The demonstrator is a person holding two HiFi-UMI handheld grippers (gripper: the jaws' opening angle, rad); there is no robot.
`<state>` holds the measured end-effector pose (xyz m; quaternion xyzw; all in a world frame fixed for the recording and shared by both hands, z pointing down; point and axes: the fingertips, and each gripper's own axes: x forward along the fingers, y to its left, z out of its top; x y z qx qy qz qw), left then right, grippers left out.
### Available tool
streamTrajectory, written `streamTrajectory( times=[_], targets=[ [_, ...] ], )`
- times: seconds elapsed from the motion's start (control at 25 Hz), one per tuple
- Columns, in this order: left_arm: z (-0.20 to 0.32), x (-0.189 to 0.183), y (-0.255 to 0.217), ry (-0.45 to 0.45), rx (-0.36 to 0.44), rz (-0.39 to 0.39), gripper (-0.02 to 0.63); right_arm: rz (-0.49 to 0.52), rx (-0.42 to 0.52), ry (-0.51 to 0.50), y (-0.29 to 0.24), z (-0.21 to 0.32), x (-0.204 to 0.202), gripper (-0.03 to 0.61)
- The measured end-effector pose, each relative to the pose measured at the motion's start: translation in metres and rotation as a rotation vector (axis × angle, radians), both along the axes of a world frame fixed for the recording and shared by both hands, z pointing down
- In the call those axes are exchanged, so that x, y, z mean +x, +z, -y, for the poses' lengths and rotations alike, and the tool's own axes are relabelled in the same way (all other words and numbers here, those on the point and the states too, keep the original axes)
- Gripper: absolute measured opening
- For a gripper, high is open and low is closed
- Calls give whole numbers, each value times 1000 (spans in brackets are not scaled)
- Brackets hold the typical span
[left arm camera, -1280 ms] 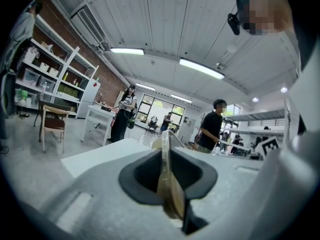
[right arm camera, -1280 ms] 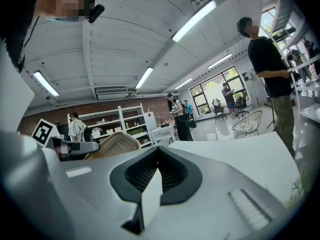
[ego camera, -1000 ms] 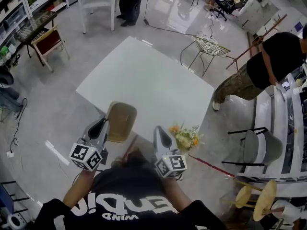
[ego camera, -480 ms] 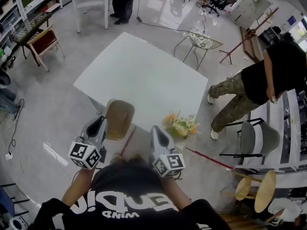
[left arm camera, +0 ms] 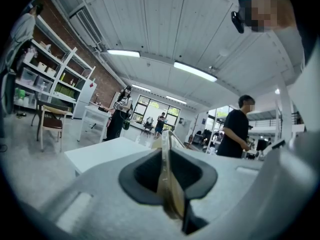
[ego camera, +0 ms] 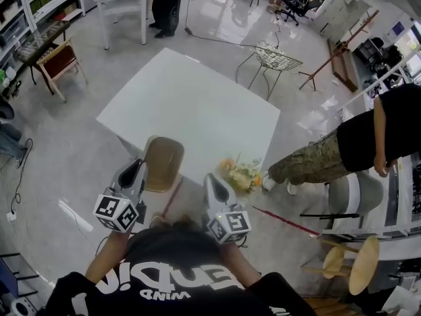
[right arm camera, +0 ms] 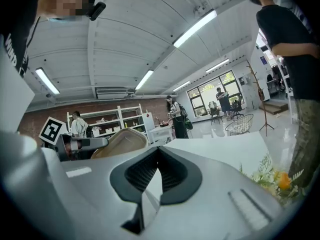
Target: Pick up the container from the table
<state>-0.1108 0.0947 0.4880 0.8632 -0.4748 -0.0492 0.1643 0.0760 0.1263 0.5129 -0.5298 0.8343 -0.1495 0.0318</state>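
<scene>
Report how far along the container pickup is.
Done: the left gripper is clamped on the rim of the container, which looks lifted clear of the white table. In hand: carrying it near the table's edge. Left: nothing evident; the right gripper is shut and empty.

Past the left gripper point(ego camera: 136, 170) and its container point(ego camera: 163, 164) the bench point(ego camera: 191, 104) lies open. Flowers point(ego camera: 242, 175) crowd the right gripper's point(ego camera: 212, 182) right, with a person's leg point(ego camera: 306, 165) beyond.

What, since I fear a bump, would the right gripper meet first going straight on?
Probably the white table, its near edge; the flowers sit beside the right gripper, off its line. Depth unclear.
</scene>
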Motion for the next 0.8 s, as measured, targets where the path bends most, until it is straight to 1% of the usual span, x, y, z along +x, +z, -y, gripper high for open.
streamTrajectory(
  times=[0.48, 0.8],
  targets=[
    [-4, 24, -2, -5, 2, -11, 48, 13, 12, 5, -1, -1, 25, 0],
    [2, 29, 4, -5, -14, -21, 48, 15, 11, 6, 1, 7, 30, 0]
  ],
)
